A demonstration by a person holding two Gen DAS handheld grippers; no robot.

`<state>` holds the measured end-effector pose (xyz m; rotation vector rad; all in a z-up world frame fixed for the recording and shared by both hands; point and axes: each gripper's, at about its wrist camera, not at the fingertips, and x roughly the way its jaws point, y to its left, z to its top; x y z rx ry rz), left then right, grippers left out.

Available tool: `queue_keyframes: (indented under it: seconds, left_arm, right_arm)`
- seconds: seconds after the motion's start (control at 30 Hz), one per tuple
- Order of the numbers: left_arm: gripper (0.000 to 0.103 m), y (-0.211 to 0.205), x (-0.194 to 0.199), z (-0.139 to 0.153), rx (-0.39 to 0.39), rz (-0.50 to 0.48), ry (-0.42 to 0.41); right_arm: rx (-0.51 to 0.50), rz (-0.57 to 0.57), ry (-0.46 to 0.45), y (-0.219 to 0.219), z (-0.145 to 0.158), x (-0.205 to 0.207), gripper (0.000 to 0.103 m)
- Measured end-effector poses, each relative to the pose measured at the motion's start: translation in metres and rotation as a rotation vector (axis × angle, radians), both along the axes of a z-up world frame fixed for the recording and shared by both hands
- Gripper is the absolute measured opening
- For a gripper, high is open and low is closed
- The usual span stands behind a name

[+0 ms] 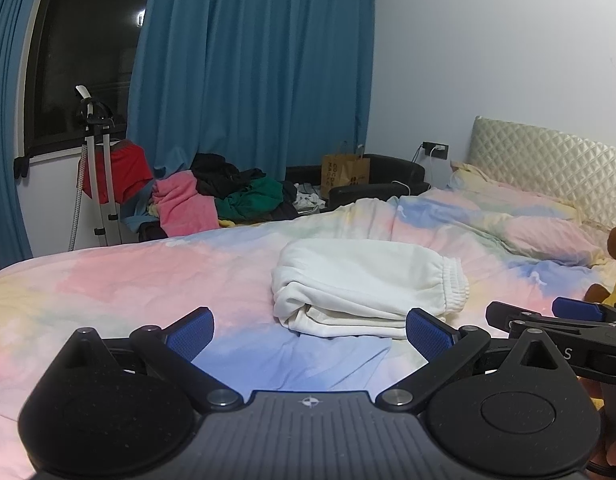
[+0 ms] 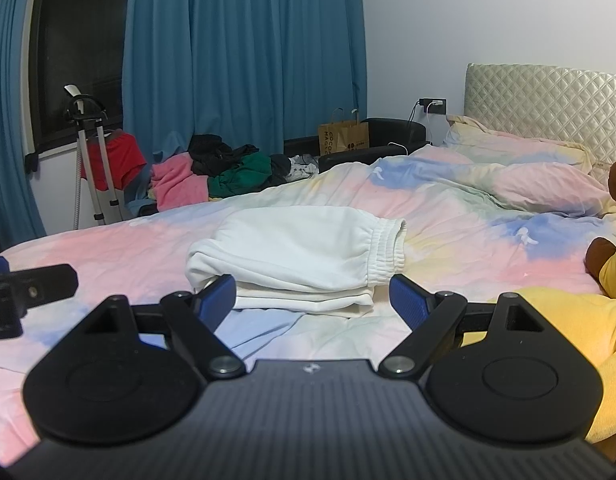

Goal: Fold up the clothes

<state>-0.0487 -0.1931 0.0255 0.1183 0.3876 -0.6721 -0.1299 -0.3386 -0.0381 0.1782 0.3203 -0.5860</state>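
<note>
Folded white pants [image 2: 296, 256], near edge hidden.

Folded garment [image 2: 296, 252] mid-bed [image 2: 108, 248], both grippers near its front edge.

Left gripper [image 1: 310, 332] left of right gripper [image 2: 310, 300], each with fingers spread apart, nothing between. Pillows [image 2: 540, 184] and headboard [image 2: 548, 100] far right. Clothes pile [image 2: 228, 172] behind bed, before curtain [image 2: 244, 48]. Paper bag [image 2: 342, 134] right of pile.

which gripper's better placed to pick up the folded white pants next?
Probably right. The right gripper, open, frames the white pants centrally; the open left gripper sits offset, pants toward its right finger.
</note>
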Motion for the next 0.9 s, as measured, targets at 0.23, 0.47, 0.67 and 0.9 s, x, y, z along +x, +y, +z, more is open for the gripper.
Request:
queue_keyframes:
  seconds: [0.23,0.47,0.67,0.9]
  left_arm:
    - [0.103,-0.0018,-0.0018,-0.0010,0.003,-0.007,0.003]
    - [0.103,-0.0005,-0.0025,-0.0012,0.000,-0.009,0.002]
    - [0.103,0.0007,-0.0039,-0.0003,-0.005,-0.008,0.002]
    - [0.103,0.0022,-0.0044,0.0012,-0.004,-0.008,0.004]
  right_arm:
    - [0.000,0.001,0.001,0.0009,0.0001,0.0004,0.085]
    - [-0.003,0.000,0.003,0.0029,-0.0008,0.0010,0.085]
    - [-0.003,0.001,0.004,0.0039,-0.0007,0.0009,0.085]
    - [-0.004,0.001,0.005,0.0062,-0.0013,-0.0005,0.085]
